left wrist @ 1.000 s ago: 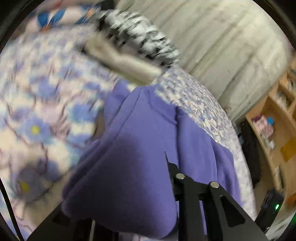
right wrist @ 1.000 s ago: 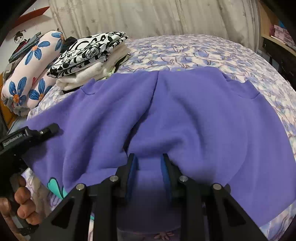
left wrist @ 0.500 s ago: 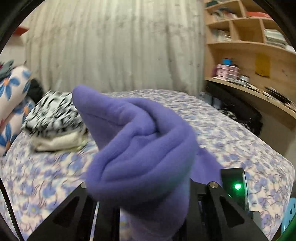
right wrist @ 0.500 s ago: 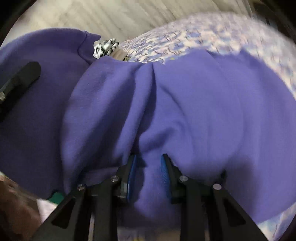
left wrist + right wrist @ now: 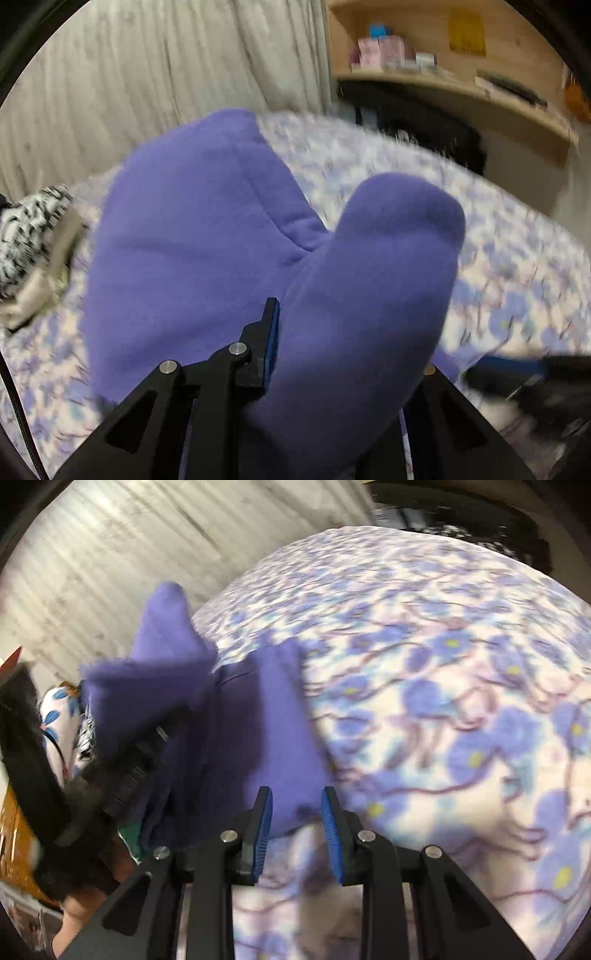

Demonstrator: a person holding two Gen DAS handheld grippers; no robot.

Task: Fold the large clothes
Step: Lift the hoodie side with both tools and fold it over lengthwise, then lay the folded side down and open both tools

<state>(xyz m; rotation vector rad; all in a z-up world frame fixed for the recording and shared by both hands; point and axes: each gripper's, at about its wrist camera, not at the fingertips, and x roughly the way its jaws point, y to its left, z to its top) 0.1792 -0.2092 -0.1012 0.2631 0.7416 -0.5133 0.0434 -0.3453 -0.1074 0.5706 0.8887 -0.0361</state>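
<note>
Both grippers, left gripper [image 5: 314, 354] and right gripper [image 5: 295, 823], have jaws clenched on the purple sweatshirt [image 5: 207, 236], bunched above the bed [image 5: 443, 664]; soft, limp fleece, best held at edges

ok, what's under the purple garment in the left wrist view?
Floral bedsheet shows around the purple garment. The garment covers the left gripper's other finger and the bed directly below.
</note>
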